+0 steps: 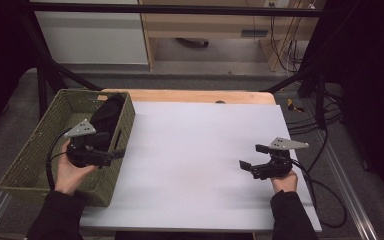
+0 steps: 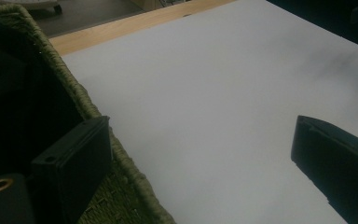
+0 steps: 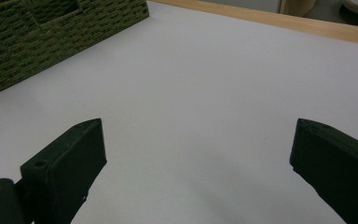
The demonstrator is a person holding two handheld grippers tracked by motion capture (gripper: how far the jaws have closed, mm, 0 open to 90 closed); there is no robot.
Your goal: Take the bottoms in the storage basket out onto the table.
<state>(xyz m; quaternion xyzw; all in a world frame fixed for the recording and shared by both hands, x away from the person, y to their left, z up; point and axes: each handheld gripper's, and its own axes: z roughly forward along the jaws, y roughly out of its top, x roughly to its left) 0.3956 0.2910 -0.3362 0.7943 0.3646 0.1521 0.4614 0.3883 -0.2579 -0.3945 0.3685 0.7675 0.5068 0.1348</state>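
Rough woven green basket [image 1: 35, 150], matt black cloth [image 1: 107, 114] inside, smooth matt white sheet [image 1: 200, 150] over wood

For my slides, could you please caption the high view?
Open left tongs straddle the woven basket rim; open right tongs hover over the white sheet.

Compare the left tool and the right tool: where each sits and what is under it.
The left tool hangs over the woven basket's near wall, one jaw inside the rim and one outside; the right tool hovers above the bare white sheet. The left points right, the right points left. Both stand open, holding nothing.
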